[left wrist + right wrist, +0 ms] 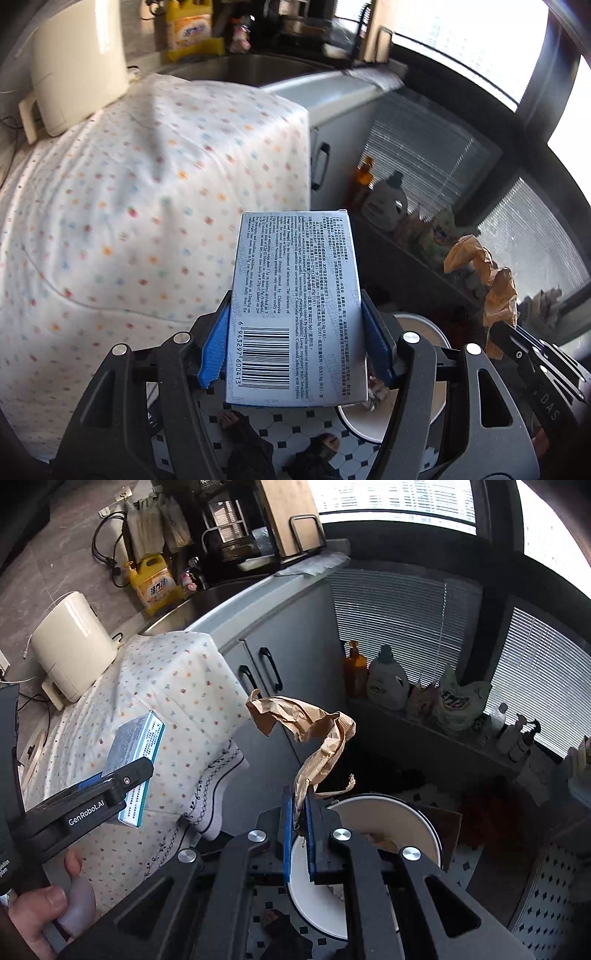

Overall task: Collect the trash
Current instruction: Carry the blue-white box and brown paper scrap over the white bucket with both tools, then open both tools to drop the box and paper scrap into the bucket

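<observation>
Left gripper [295,347] clamps the box [295,310]; right gripper [300,830] pinches crumpled brown paper [314,734]. Both over the white bin [424,827], scraps inside. Tiled floor [295,432]. Dotted cloth [166,686] left. Far: sink [240,70], yellow jug [155,583], blinds [406,605].

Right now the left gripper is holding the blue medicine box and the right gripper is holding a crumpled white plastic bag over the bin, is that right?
Not quite. The right gripper is clamped on crumpled brown paper, not a white plastic bag; the right wrist view shows it clearly. The rest holds: the left gripper grips the blue medicine box, and the white bin sits below.
</observation>
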The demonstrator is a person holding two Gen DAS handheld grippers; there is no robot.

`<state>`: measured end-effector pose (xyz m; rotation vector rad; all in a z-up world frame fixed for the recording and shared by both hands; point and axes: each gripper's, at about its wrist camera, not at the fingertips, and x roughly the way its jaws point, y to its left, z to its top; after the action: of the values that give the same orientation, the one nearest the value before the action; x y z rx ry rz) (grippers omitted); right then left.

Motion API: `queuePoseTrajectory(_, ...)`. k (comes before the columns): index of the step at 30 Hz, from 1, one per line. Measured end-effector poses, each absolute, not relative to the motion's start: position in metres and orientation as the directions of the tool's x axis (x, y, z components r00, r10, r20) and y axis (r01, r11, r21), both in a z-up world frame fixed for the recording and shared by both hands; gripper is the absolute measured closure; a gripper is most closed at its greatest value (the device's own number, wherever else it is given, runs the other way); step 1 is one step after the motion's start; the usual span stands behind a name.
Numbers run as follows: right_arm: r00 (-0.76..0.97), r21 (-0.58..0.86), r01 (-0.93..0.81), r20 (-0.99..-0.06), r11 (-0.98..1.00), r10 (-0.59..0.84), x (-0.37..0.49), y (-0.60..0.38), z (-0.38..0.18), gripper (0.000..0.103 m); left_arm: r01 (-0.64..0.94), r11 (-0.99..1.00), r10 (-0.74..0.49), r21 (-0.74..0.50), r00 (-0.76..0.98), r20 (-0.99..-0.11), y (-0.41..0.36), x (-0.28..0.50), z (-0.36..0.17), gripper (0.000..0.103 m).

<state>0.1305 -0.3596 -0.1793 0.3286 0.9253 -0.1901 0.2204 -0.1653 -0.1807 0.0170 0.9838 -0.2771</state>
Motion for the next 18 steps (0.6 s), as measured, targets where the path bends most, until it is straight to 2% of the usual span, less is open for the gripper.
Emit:
queuePoseTrajectory(7,0.529,0.188,0.352,-0.848,0.917,-0.029,0.108,-0.386,-0.221,0.091,0.299,0.948,-0.239,-0.107,0.451,-0.860,-0.203,0.215,-0.222,0.039)
queuePoseTrajectory(8,0.520,0.190,0.355,-0.854,0.916,-0.024,0.106,-0.388,-0.226,0.078,0.303,0.947,-0.240,-0.107,0.445,-0.863,-0.207,0.215,-0.225,0.039)
queuePoseTrajectory(10,0.516,0.214,0.361,-0.857,0.908,-0.004,0.102,-0.394,-0.234,0.059,0.313,0.944,-0.241,-0.105,0.436,-0.867,-0.213,0.215,-0.231,0.039)
queuePoseTrajectory(18,0.485,0.209,0.423,-0.874,0.882,-0.026,0.078,-0.416,-0.245,0.052,0.356,0.929,-0.253,-0.106,0.397,-0.882,-0.241,0.206,-0.246,0.039)
